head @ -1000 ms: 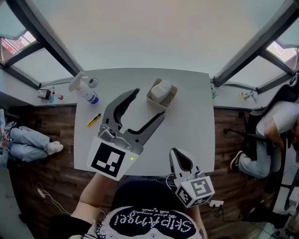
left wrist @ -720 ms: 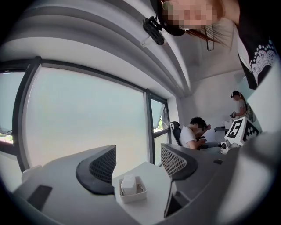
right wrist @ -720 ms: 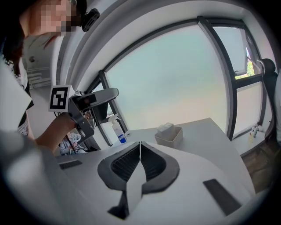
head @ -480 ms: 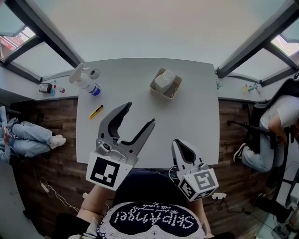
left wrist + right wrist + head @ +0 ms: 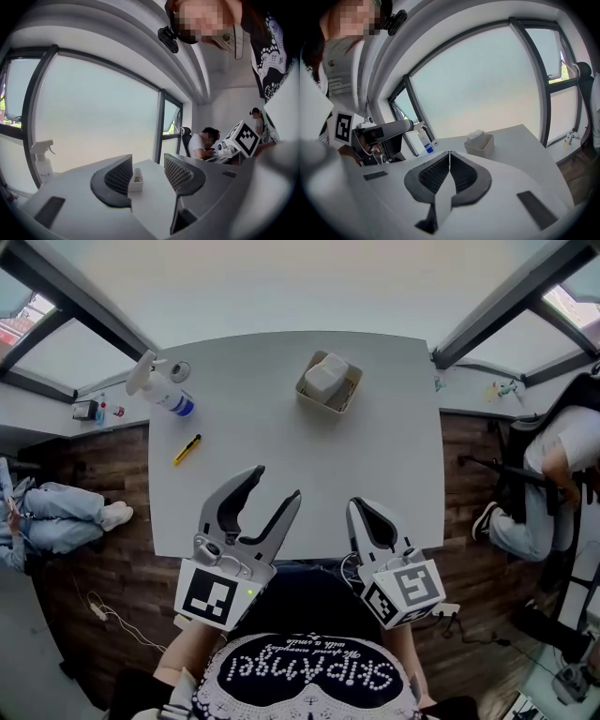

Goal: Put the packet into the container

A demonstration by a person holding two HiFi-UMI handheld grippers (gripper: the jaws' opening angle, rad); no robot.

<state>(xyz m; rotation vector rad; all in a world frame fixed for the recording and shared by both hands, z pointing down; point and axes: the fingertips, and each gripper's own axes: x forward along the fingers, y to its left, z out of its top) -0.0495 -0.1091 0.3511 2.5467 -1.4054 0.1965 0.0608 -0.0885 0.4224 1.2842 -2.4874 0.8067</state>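
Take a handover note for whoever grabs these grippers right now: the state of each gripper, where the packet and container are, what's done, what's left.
Left gripper: open, nothing between its jaws, which have just been closing; it is over the near edge of the table.
Right gripper: shut, empty, also at the near edge.
Packet: white, sitting in the container at the far side of the table, its top above the rim.
Done: the packet is in the container.
Left: nothing of the job appears to remain. The spray bottle and small yellow tool at the left are not part of it.

Matt table (image 5: 281,460), smooth plastic container (image 5: 348,398)
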